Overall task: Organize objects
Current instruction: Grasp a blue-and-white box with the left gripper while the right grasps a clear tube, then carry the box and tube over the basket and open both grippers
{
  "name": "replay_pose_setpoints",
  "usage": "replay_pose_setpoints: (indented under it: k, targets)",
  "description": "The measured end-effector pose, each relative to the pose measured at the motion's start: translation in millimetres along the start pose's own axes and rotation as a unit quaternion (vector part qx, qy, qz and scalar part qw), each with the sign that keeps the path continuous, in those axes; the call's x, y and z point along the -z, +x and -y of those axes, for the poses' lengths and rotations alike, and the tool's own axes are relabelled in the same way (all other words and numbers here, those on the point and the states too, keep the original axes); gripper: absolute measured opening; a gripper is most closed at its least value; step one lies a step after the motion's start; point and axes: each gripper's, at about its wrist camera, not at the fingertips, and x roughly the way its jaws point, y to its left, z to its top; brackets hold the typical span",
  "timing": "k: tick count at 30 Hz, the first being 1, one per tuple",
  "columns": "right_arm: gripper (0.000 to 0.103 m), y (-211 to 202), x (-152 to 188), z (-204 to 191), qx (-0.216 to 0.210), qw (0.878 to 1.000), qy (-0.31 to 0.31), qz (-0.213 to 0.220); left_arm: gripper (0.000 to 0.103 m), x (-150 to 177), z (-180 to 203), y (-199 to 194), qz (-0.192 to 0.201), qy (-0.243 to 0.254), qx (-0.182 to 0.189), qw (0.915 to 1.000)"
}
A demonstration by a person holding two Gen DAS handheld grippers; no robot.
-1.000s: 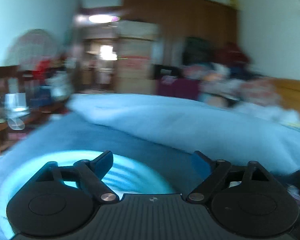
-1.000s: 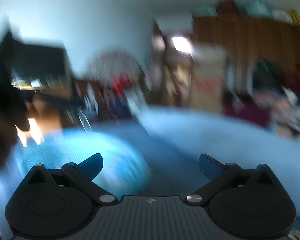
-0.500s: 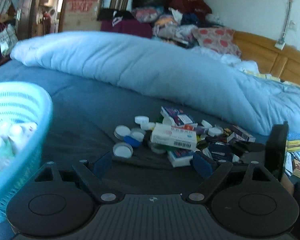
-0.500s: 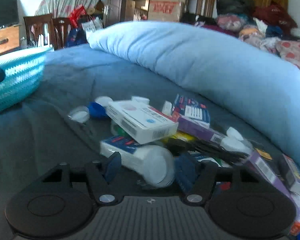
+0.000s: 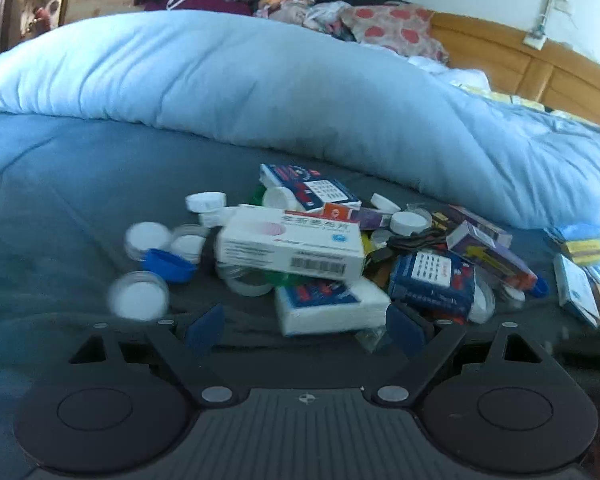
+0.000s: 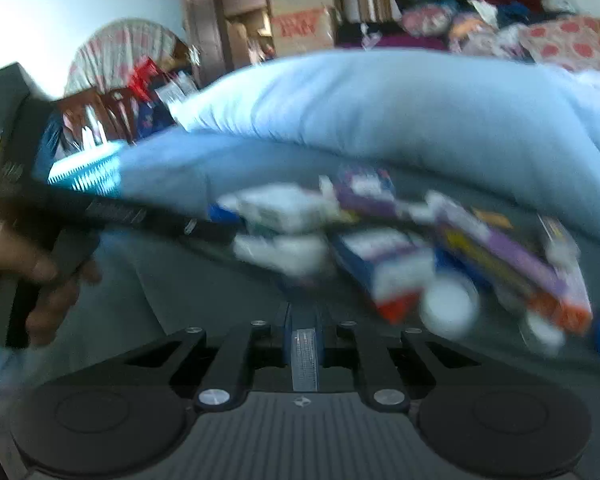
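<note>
Your pile of boxes and caps sits on the dark blanket, just in front of the light-blue duvet.

White box lies on top, mid-pile, long axis running left-right and tilted a bit down to the right, barcode side toward you. Tissue pack is nearest the L gripper: your L jaws are spread wide, nothing between them, the pack just beyond the tips. Blue cap and white caps are scattered left of the box; purple box angles down-right on the right side.

R gripper: jaws pressed together, nothing visible between them. R view is blurred; your left hand shows at its left edge with a teal basket behind.
</note>
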Motion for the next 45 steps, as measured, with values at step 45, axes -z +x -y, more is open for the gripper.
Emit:
replay_pose_setpoints:
  k: [45]
  targets:
    - [0.014, 0.2, -277.5, -295.2, -0.239, 0.96, -0.126, 0.075, 0.073, -51.4, -182.3, -338.9, 0.155, -0.141, -0.366, 0.9068]
